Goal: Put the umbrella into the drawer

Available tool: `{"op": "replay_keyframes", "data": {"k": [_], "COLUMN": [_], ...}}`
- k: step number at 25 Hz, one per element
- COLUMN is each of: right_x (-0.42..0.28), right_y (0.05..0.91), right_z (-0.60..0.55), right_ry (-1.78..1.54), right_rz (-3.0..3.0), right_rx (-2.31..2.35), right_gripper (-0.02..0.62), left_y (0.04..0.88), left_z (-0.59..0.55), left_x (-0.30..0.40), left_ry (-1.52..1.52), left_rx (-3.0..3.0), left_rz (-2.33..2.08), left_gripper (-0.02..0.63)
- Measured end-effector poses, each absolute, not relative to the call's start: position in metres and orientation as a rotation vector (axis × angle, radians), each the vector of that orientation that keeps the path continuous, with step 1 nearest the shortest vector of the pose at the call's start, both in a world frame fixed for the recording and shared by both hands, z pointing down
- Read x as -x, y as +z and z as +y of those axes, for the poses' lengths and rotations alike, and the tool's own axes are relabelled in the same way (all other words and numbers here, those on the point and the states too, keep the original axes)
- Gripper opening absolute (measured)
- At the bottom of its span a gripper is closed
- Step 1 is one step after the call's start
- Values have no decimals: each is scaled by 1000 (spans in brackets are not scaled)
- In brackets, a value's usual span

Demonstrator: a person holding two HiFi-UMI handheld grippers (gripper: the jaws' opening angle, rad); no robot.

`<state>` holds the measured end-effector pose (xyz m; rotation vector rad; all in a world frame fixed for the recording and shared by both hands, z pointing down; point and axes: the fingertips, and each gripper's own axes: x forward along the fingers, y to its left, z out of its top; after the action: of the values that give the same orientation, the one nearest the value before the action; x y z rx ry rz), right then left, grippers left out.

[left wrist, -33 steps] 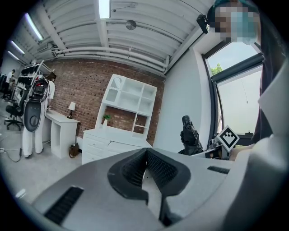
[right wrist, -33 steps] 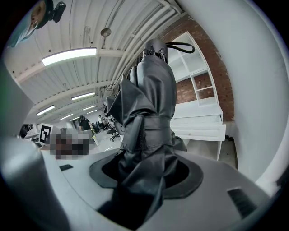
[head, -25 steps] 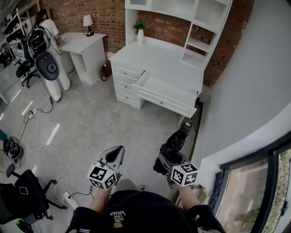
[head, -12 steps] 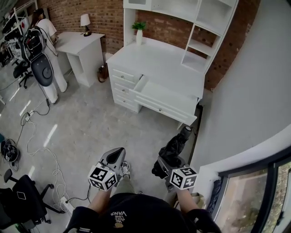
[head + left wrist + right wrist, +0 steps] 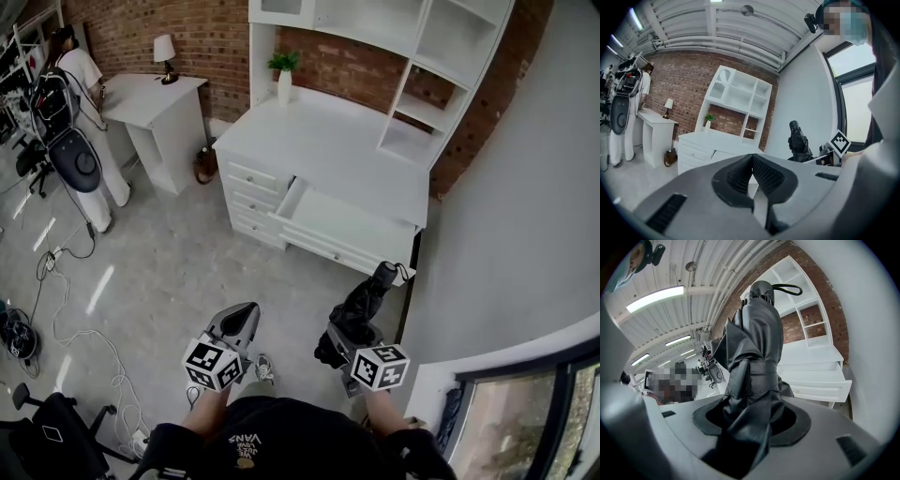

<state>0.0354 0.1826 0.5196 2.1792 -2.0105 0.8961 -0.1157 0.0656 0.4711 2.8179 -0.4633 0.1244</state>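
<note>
umbrella: folded, black, clenched in right gripper, sticking out past its jaws | right gripper view: strap loop at far end | head view: open drawer well ahead of both grippers | left gripper: jaws together, empty

a home study mocked up inside a lab or studio: a brick wall, a white bench with a shelf unit, a potted plant and a table lamp, but loose cables on the floor, an office chair and strip lights on a bare ceiling.
</note>
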Motion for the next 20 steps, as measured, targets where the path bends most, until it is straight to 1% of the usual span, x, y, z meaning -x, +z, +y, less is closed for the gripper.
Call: {"op": "replay_keyframes", "data": {"k": [10, 20], "right_x": [-62, -81], "right_y": [513, 522], "right_z": [72, 10], "right_ry": [896, 958], "right_rz": [-1965, -1960], "right_rx": [-2257, -2238], "right_gripper": [235, 235], "left_y": [466, 473], "left_z": [-48, -105], "left_x": [88, 68], "left_ry": [128, 120], "left_rx": [-2837, -2849], "left_rz": [-388, -339], "left_gripper": [8, 8]}}
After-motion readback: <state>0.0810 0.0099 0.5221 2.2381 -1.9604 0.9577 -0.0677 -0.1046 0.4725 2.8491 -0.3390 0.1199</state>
